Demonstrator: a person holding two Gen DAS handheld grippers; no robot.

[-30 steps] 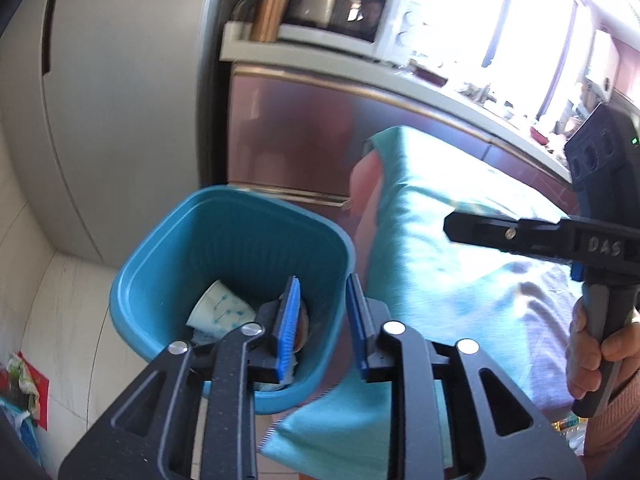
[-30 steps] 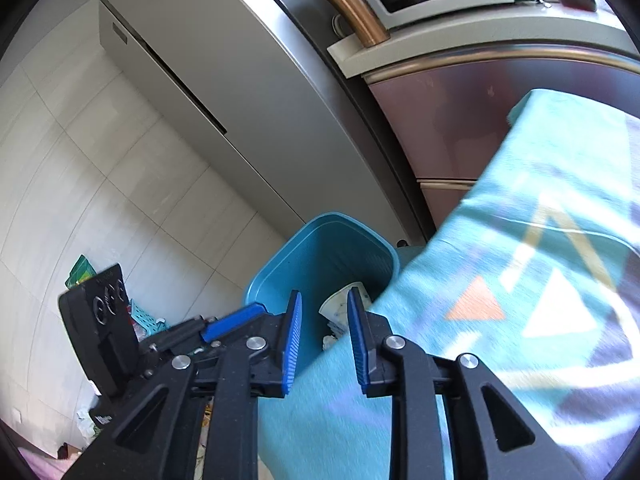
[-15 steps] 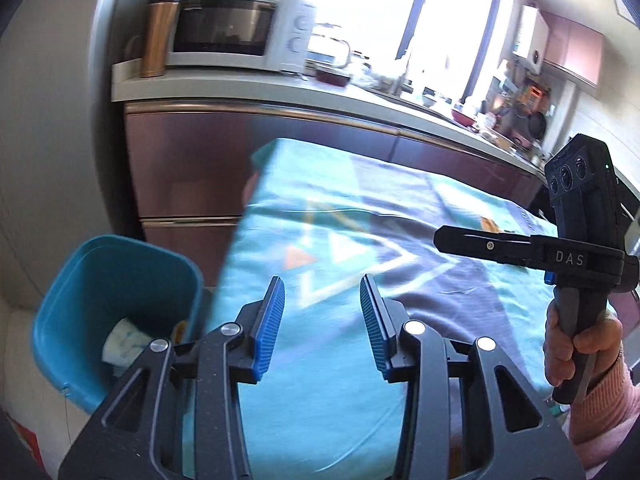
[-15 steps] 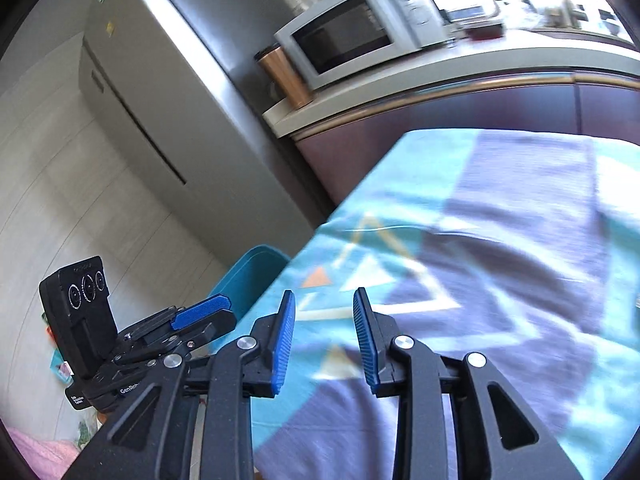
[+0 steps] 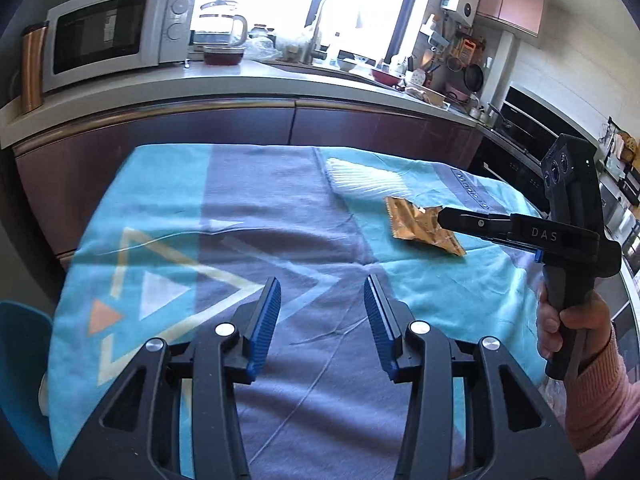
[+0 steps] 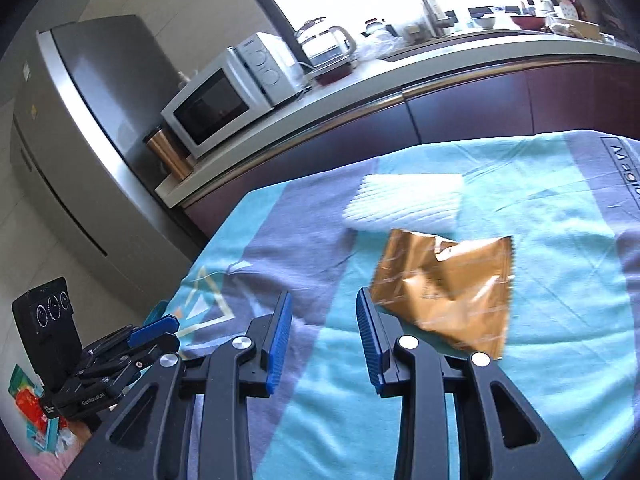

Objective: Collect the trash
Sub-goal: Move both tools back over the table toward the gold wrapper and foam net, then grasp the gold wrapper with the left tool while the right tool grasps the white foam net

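Observation:
A crumpled gold foil wrapper [image 5: 420,225] lies on the teal and grey cloth [image 5: 280,216] over the table; it also shows in the right wrist view [image 6: 444,288], just right of my right fingers. My left gripper [image 5: 322,312] is open and empty above the cloth's near part. My right gripper [image 6: 322,328] is open and empty, close above the cloth beside the wrapper. In the left wrist view the right gripper's tip [image 5: 444,214] overlaps the wrapper. A sliver of the blue trash bin [image 5: 20,344] shows at the table's left edge.
A folded white cloth [image 6: 404,200] lies just beyond the wrapper. A counter [image 5: 240,80] behind the table holds a microwave [image 5: 108,36], a kettle [image 5: 220,28] and a copper tumbler [image 5: 32,68]. A steel fridge [image 6: 80,140] stands left.
Both grippers have swung from the blue bin at the table's left end up and right over the cloth. Both sets of jaws have opened wider. The gold wrapper has come into view.

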